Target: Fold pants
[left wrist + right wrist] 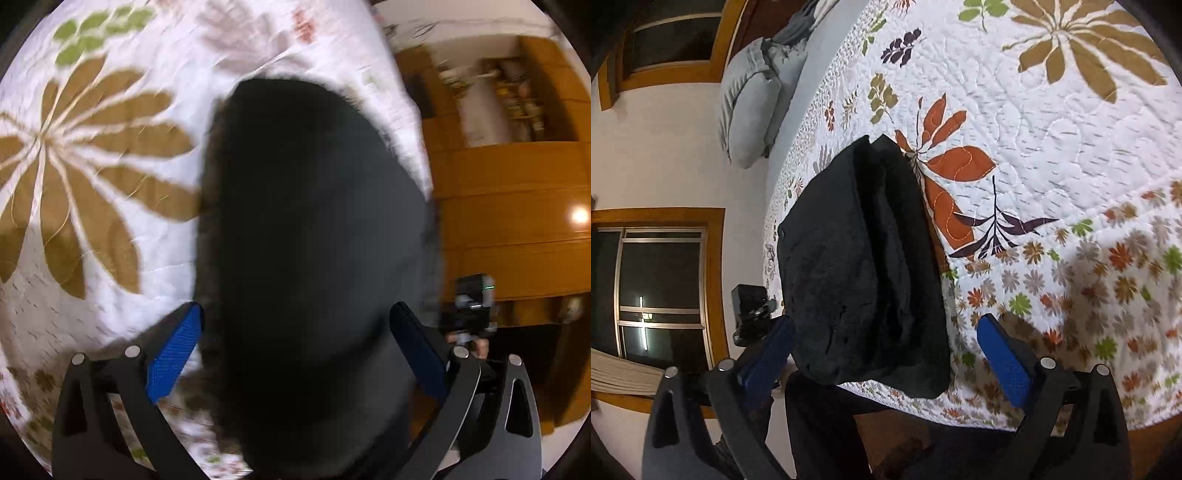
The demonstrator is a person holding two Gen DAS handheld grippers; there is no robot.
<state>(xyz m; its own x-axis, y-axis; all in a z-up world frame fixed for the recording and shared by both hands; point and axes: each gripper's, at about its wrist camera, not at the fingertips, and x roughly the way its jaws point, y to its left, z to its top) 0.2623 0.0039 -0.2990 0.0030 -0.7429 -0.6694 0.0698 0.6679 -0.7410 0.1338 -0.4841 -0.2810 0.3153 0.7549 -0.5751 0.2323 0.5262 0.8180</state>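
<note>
one folded pants point(860, 266) bundle, lengthwise across quilt point(1052, 147) edge.

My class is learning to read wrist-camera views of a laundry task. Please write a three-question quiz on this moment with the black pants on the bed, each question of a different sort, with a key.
1. True or false: the black pants lie bunched near the edge of the floral quilt.
2. In the right wrist view, the right gripper is: A) clamped on the pants B) open, pads not pressing the cloth C) holding a pillow.
3. Fill in: beyond the pants, at the far end of the bed, lie grey ____.

Key: 1 true; 2 B; 3 pillows.
</note>
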